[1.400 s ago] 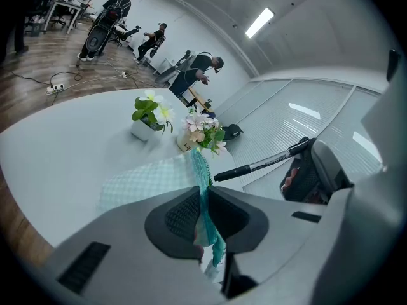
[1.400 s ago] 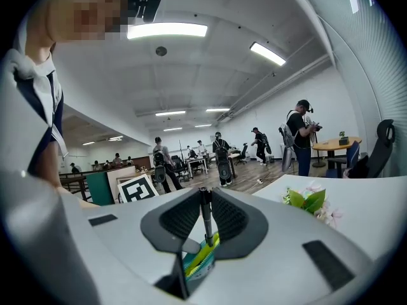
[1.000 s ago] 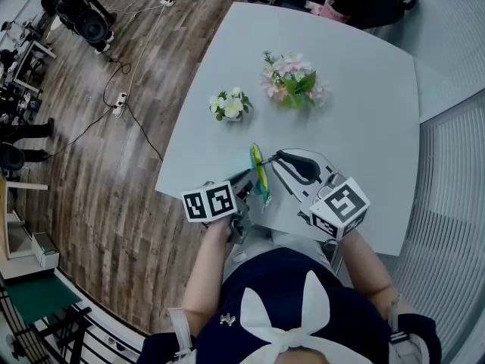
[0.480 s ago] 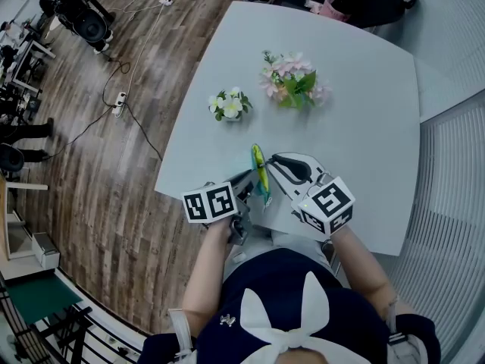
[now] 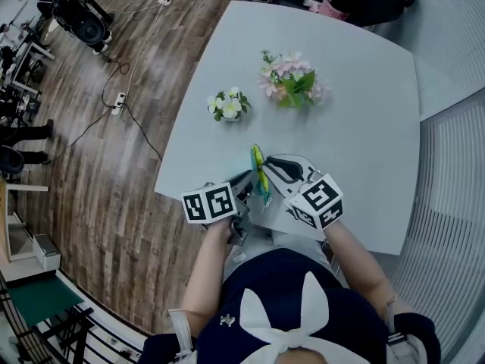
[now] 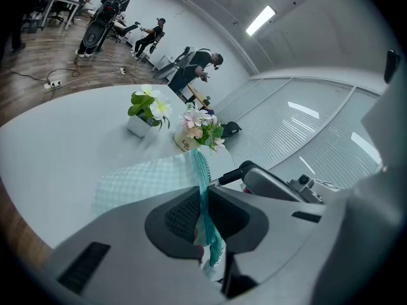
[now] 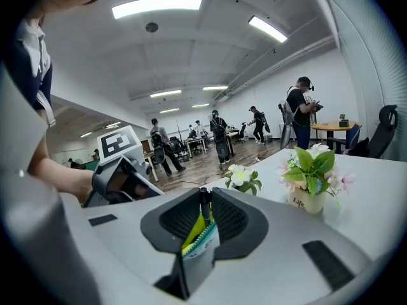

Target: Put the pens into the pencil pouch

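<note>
My left gripper (image 5: 245,183) is shut on the edge of a teal mesh pencil pouch (image 5: 259,174) and holds it on edge above the pale table (image 5: 364,127) near its front edge. In the left gripper view the pouch (image 6: 143,178) runs forward from the pads, and the right gripper (image 6: 270,184) comes in from the right. My right gripper (image 5: 273,165) is shut on a thin black pen (image 7: 205,202). The pen stands between its pads right at the pouch's yellow-and-teal rim (image 7: 198,235). How far the pen is inside the pouch is hidden.
A small white-flower pot (image 5: 229,105) and a larger pink-flower pot (image 5: 292,78) stand further back on the table. A dark bag (image 5: 375,2) lies past the far corner. Cables and a power strip (image 5: 120,101) lie on the wooden floor to the left. People stand in the background.
My right gripper has come down and shifted left, closer to the pouch, still carrying the pen. The left gripper and the pouch have stayed in place.
</note>
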